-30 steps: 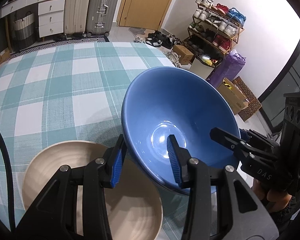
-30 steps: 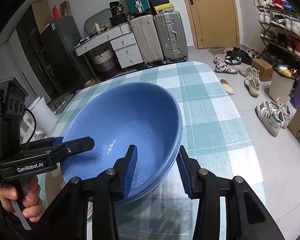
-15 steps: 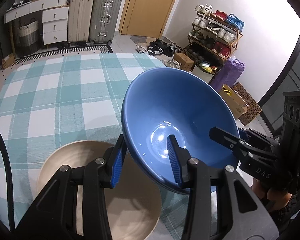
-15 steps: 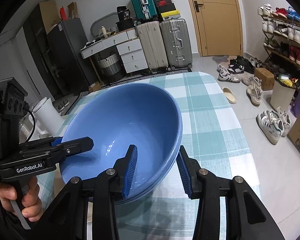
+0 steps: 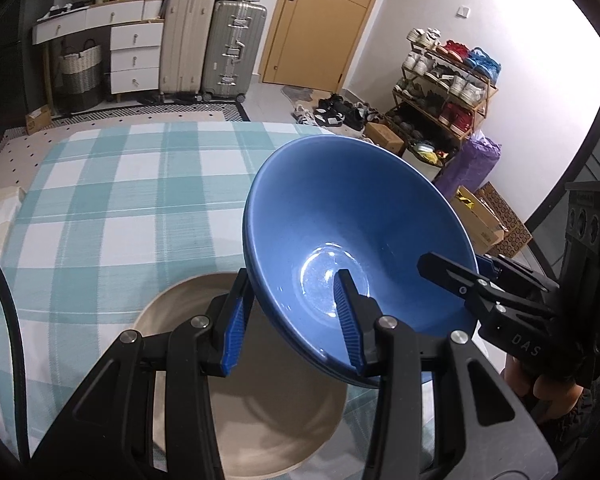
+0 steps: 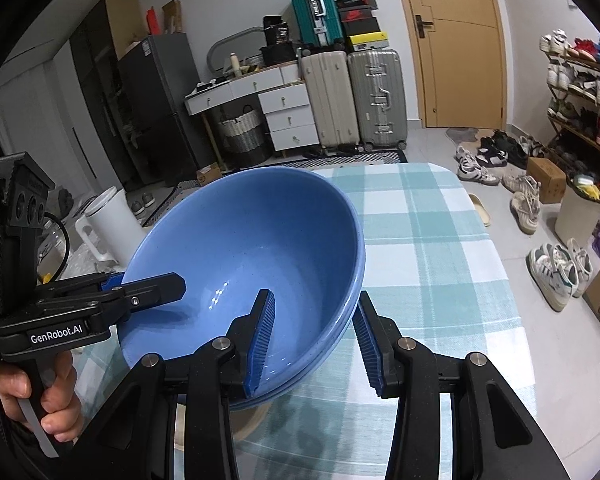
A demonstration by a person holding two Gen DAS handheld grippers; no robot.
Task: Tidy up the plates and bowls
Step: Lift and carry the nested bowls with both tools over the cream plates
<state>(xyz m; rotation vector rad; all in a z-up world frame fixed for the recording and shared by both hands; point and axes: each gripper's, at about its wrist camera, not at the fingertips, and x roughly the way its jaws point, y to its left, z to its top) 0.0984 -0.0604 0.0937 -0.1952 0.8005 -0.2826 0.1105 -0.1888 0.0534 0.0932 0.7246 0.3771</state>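
blue bowl stack [image 5: 352, 240] pinched at opposite rims by left gripper [image 5: 292, 320] and right gripper [image 6: 312, 336], now raised higher above beige plate [image 5: 260, 420]; relocation underway.

- Your landmark is the blue bowl [image 5: 352, 236], held tilted above the table [image 5: 112, 208] between both grippers.
- Beyond the blue bowl's far rim, the checked cloth lies bare to the table's far edge; you can pass there freely.
- To the bowl's left, the cloth is likewise open.
- Directly below and left of the blue bowl, the beige bowl [image 5: 260, 408] sits on the cloth and blocks a straight descent.
- At the bowl's left rim, the left gripper [image 5: 292, 324] takes up the space.
- At its right rim, the right gripper [image 6: 312, 336] does the same.
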